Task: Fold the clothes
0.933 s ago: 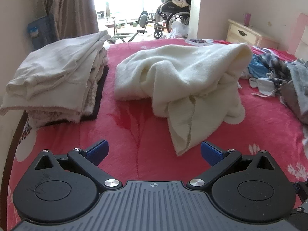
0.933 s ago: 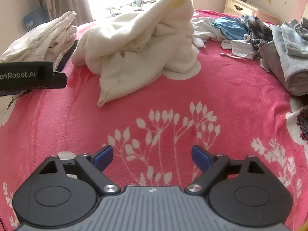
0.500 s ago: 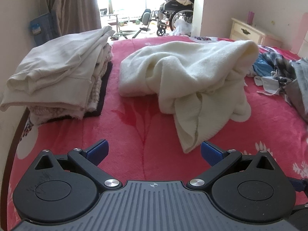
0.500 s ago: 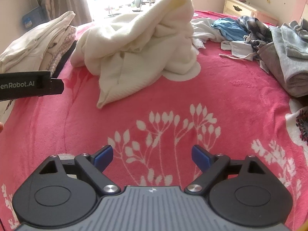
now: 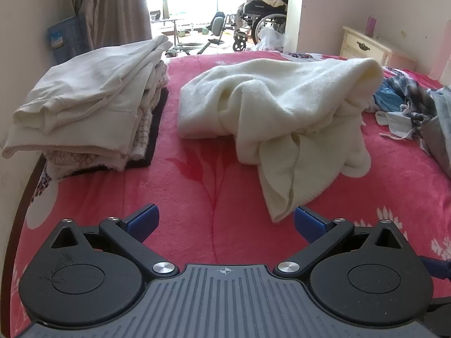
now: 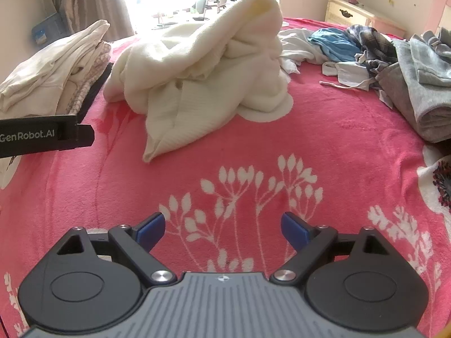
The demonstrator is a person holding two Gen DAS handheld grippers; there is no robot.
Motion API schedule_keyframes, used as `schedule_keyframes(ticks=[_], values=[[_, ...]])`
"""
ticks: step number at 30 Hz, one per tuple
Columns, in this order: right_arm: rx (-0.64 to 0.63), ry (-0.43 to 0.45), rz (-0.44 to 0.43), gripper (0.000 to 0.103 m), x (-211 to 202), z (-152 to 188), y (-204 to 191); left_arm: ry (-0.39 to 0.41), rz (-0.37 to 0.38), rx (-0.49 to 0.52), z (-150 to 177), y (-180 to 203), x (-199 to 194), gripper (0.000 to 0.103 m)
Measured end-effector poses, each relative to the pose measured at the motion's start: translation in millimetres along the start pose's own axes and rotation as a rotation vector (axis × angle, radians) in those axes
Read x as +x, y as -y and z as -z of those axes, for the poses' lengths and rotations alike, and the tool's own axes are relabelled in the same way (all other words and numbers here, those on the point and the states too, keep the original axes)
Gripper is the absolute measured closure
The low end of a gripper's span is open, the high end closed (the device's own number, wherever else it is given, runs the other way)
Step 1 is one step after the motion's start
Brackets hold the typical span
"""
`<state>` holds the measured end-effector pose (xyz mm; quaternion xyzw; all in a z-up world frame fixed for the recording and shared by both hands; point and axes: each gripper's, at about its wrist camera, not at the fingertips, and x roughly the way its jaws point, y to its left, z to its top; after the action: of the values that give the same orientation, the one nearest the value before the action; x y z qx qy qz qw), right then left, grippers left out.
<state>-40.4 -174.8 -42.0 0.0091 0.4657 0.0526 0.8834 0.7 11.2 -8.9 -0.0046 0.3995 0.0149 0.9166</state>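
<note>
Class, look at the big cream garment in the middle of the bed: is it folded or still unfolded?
Unfolded. The cream garment lies in a crumpled heap with loose folds, unlike the flat folded stack beside it.

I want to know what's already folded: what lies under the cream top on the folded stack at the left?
Under the cream top show edges of a knitted beige piece and a black piece at the bottom. Anything else between is covered.

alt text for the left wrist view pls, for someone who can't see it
The open left gripper hovers over a pink floral blanket, facing a crumpled cream garment that it does not touch. A stack of folded pale clothes sits to the left, loose clothes to the right.
</note>
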Motion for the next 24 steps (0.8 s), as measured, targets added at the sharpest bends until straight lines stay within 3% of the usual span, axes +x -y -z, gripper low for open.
schedule_keyframes(ticks=[24], values=[[0.001,-0.006,0.004,0.011,1.8,0.3,-0.1,-0.002,-0.042,-0.005,2.1,0.4,-0.2,0.000]])
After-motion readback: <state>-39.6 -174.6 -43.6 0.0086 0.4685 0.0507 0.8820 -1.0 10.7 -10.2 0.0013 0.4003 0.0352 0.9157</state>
